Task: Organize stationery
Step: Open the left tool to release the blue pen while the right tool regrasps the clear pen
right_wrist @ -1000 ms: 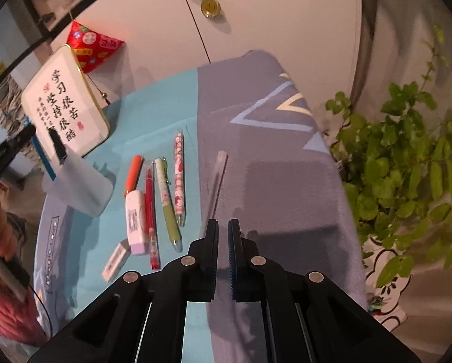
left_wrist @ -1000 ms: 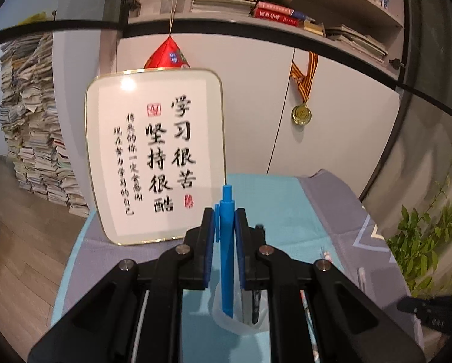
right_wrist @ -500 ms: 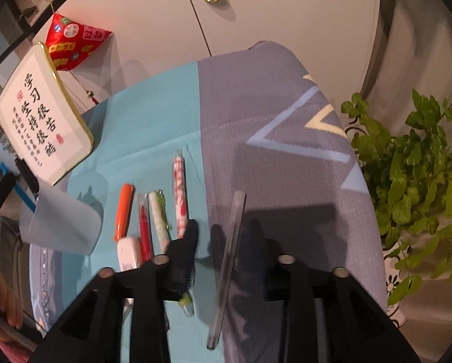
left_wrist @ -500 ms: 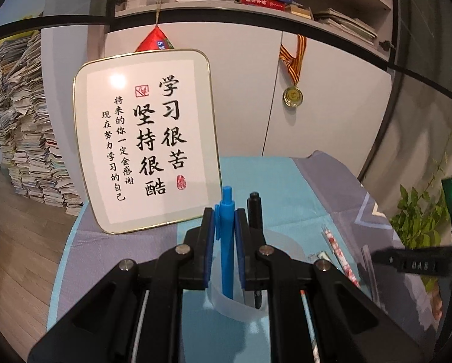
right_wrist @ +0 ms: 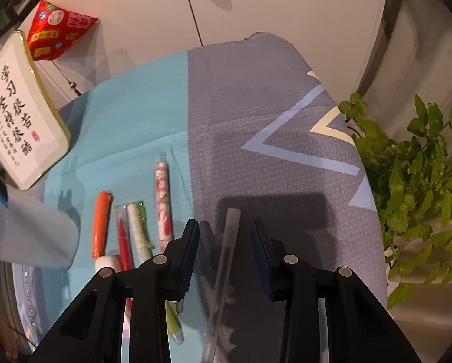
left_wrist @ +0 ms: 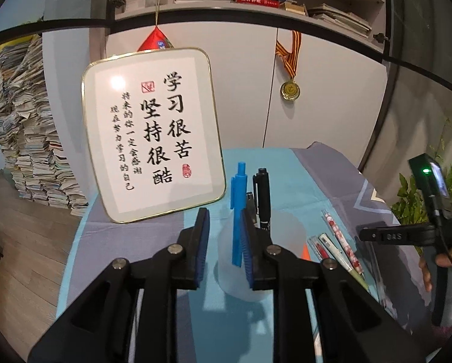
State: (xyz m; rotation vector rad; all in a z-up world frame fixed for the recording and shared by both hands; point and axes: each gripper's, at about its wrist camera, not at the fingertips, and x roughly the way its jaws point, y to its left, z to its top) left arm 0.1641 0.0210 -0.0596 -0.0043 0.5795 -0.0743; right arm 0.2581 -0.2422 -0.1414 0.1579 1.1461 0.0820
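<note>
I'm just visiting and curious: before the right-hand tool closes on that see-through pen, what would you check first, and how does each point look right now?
1. Right gripper jaws open: ok.
2. Clear translucent pen lying between the jaws: ok.
3. Pen centred in the gap: ok, roughly.
4. Neighbouring pink patterned pen outside the jaws: ok.
5. Left gripper has let go of the blue plastic pen: cannot tell; the jaws are open, but the pen rests against one of them while standing in the frosted translucent cup.
6. Jaws low enough to grip the pen: cannot tell.
</note>
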